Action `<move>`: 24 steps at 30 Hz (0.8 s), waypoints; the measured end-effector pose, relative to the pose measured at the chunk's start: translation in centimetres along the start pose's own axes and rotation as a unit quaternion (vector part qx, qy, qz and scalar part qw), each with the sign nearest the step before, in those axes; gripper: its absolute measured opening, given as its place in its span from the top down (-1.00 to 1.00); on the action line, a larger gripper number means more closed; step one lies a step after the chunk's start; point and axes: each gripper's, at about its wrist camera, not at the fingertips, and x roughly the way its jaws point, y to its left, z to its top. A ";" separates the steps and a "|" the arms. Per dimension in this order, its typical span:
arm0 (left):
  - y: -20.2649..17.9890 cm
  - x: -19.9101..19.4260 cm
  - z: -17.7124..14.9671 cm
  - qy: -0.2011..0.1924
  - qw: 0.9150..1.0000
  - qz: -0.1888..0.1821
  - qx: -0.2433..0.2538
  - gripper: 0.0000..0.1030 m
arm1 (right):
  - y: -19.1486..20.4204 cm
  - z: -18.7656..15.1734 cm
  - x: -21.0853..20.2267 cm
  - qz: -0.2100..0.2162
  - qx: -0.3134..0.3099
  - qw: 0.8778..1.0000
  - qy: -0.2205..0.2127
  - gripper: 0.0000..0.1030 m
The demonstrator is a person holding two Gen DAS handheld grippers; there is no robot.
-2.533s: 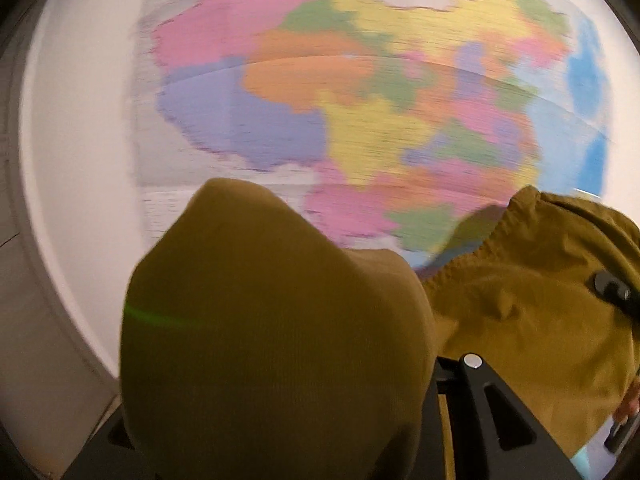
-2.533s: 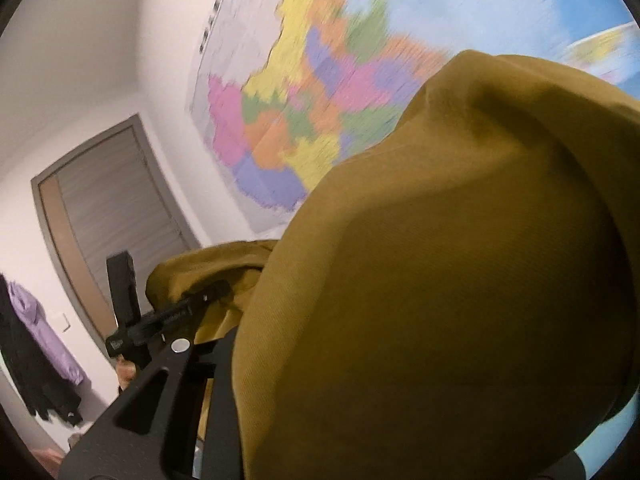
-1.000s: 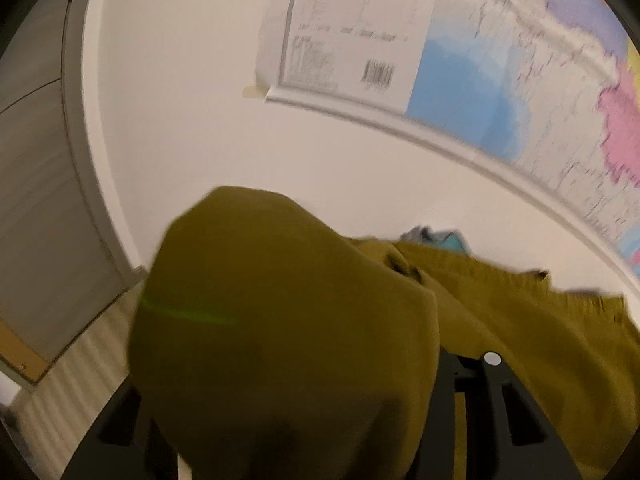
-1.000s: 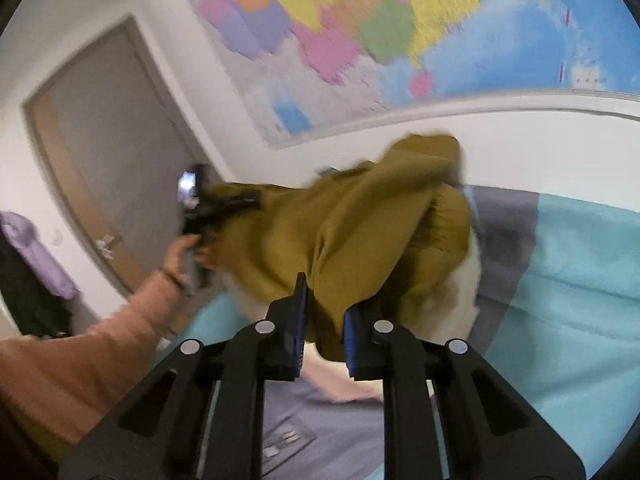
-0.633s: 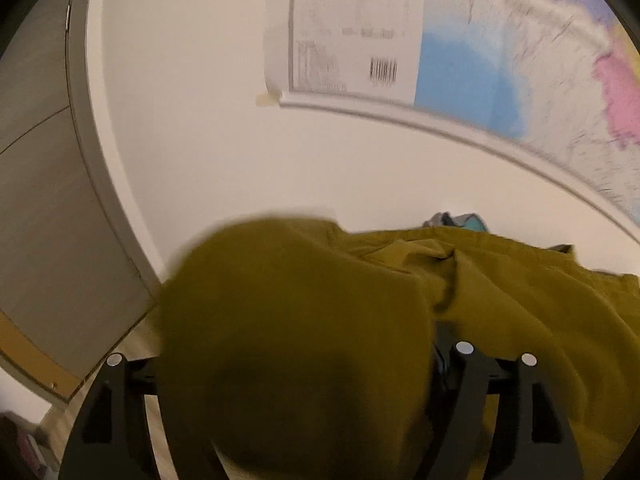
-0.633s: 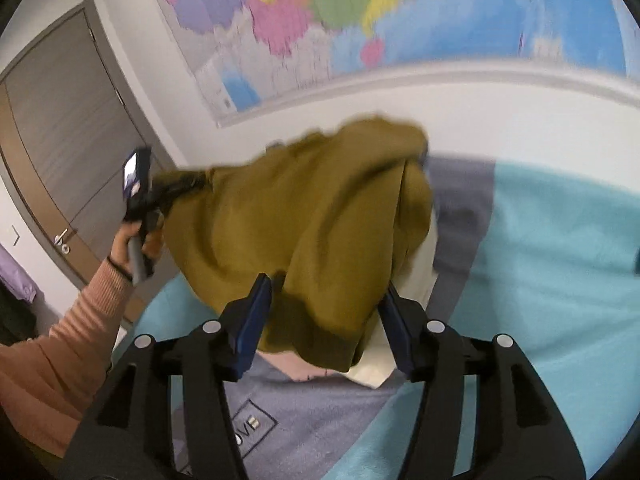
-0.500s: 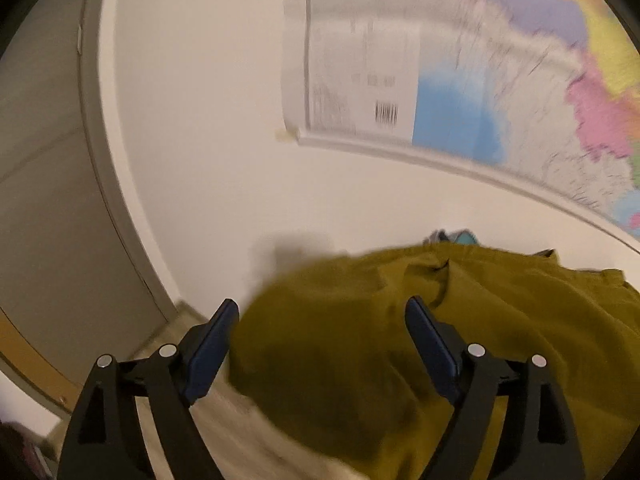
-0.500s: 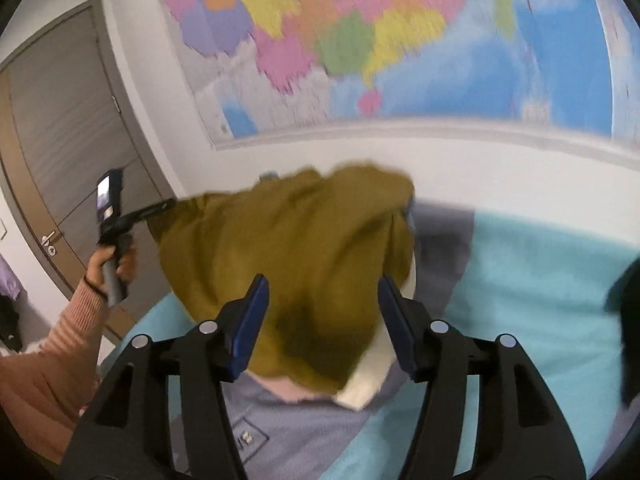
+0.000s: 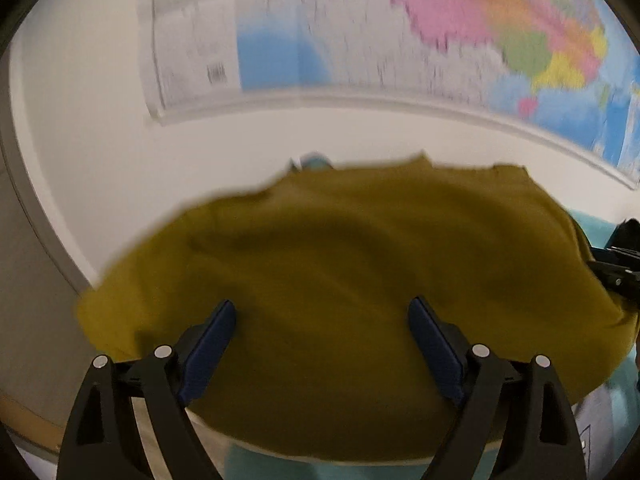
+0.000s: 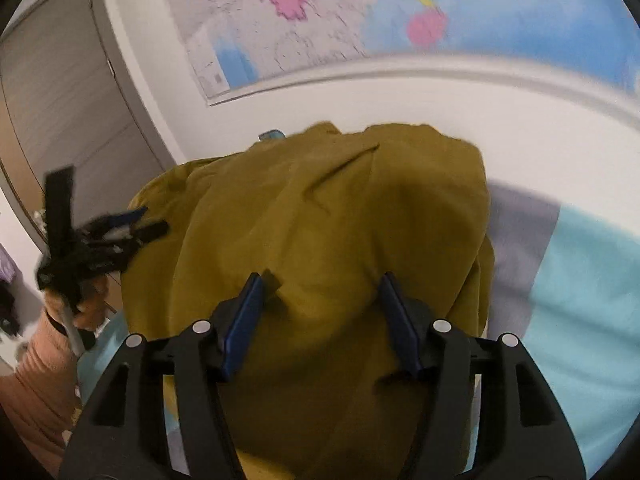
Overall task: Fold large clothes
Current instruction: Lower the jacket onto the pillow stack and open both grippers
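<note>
A mustard-yellow garment (image 9: 340, 280) lies spread in a heap on the bed below both grippers; it also fills the middle of the right wrist view (image 10: 328, 232). My left gripper (image 9: 322, 344) is open, its blue pads wide apart above the cloth, holding nothing. My right gripper (image 10: 320, 320) is open too, its pads apart over the near part of the garment. The left gripper and the hand holding it show at the left of the right wrist view (image 10: 92, 236). The right gripper's tip shows at the right edge of the left wrist view (image 9: 624, 264).
The bed has a light-blue cover (image 10: 592, 304) with a grey band (image 10: 520, 236). A white wall with a large coloured map (image 9: 440, 40) stands behind the bed. A grey door (image 10: 60, 120) is at the left.
Both grippers have opened and let go of the garment. It has dropped from in front of the cameras and spread on the bed. Both grippers have drawn back above it.
</note>
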 end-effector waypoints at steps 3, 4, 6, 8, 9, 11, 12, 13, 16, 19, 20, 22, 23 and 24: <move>-0.2 -0.4 -0.2 -0.007 1.000 0.009 -0.011 -0.63 | -0.2 -0.2 -1.0 -0.002 0.001 1.000 -0.003 -0.13; -0.2 -0.7 -0.1 -0.008 1.000 0.010 -0.018 -0.62 | -0.2 -0.2 -1.4 -0.003 0.000 1.000 -0.004 -0.15; -0.8 -1.8 -0.1 -0.019 0.999 0.020 -0.015 -0.62 | 0.0 -0.2 -2.5 -0.002 0.001 1.000 -0.010 -0.15; -1.9 -2.8 0.0 -0.035 0.999 0.036 -0.003 -0.62 | 0.3 -0.4 -3.8 0.002 -0.004 1.000 -0.025 -0.21; -2.1 -3.3 0.2 -0.039 0.999 0.035 -0.003 -0.63 | 0.7 -0.4 -4.4 0.000 -0.007 0.999 -0.032 -0.21; -2.7 -4.4 0.1 -0.043 0.999 0.029 -0.009 -0.63 | 1.5 -0.7 -5.5 0.007 -0.018 0.999 -0.045 -0.21; -3.0 -4.9 0.2 -0.046 0.999 0.025 -0.010 -0.63 | 2.1 -0.9 -6.1 0.009 -0.028 0.998 -0.053 -0.21; -3.5 -5.4 0.3 -0.049 0.999 0.019 -0.011 -0.64 | 2.7 -1.2 -6.5 0.008 -0.039 0.998 -0.056 -0.21; -4.8 -6.1 0.3 -0.053 0.999 0.005 -0.006 -0.66 | 4.4 -2.1 -6.3 0.001 -0.080 0.995 -0.055 -0.22; -6.4 -6.0 -0.2 -0.051 0.999 -0.004 0.012 -0.67 | 4.8 -3.8 -4.4 -0.005 -0.088 0.996 -0.017 -0.20; -6.9 -5.6 -0.4 -0.046 0.999 -0.003 0.014 -0.67 | 4.7 -4.2 -3.5 -0.010 -0.088 0.996 -0.006 -0.20; -7.7 -4.2 -1.1 -0.032 0.999 0.006 0.021 -0.67 | 4.3 -4.7 -2.8 -0.005 -0.074 0.997 -0.007 -0.24; -7.8 -3.9 -1.3 -0.030 0.999 0.011 0.021 -0.67 | 4.2 -4.7 -2.8 -0.002 -0.070 0.998 -0.009 -0.25; -8.0 -3.7 -1.6 -0.029 0.999 0.019 0.022 -0.67 | 4.2 -4.6 -2.9 -0.002 -0.067 0.998 -0.011 -0.25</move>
